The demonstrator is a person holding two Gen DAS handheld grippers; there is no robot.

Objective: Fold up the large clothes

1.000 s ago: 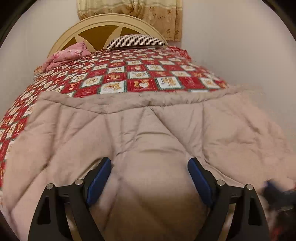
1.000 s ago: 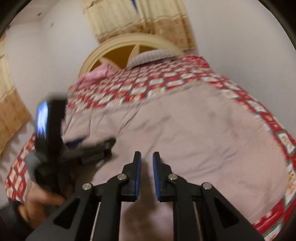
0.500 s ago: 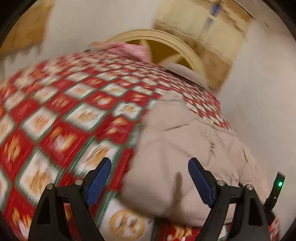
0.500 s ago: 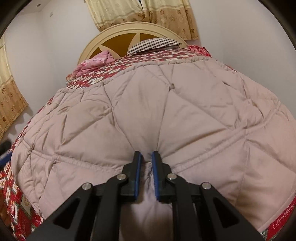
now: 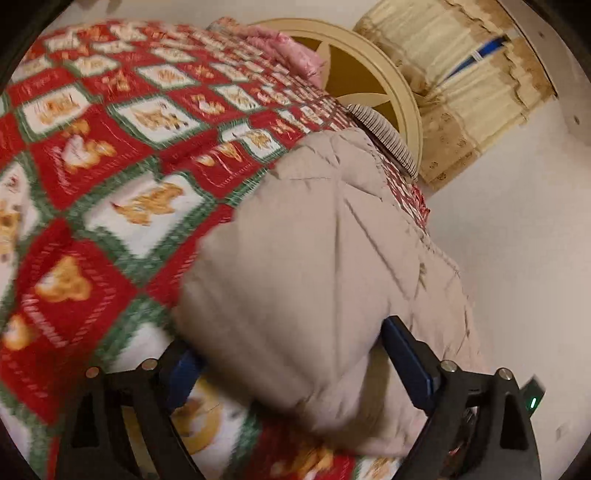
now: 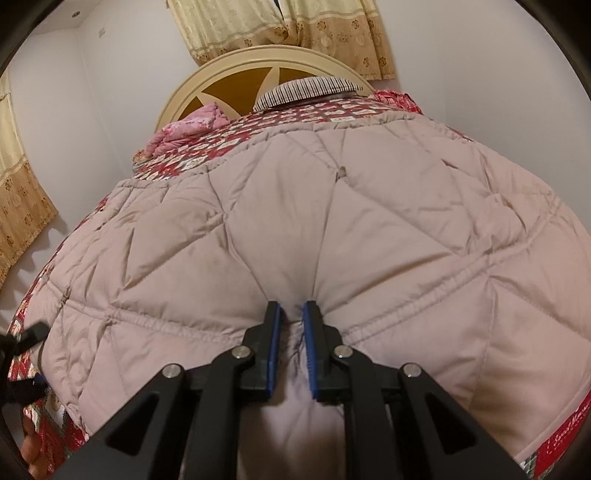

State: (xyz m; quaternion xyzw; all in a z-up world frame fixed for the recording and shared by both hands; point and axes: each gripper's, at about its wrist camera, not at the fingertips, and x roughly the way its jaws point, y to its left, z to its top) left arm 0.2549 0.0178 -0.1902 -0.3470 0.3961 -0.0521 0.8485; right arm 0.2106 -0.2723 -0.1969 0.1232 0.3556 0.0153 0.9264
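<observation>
Bed covered by a red-green-white patchwork bedspread (image 5: 110, 155) with bear motifs; round cream headboard (image 6: 221, 70) with brown panels at the far end. Striped pillow (image 6: 306, 88) lies against the headboard, crumpled pink blanket (image 6: 184, 129) beside it at the bedspread's far left corner. Beige floral curtains (image 6: 295, 29) hang behind the headboard, another curtain (image 6: 18, 206) on the left wall; walls plain white.
</observation>
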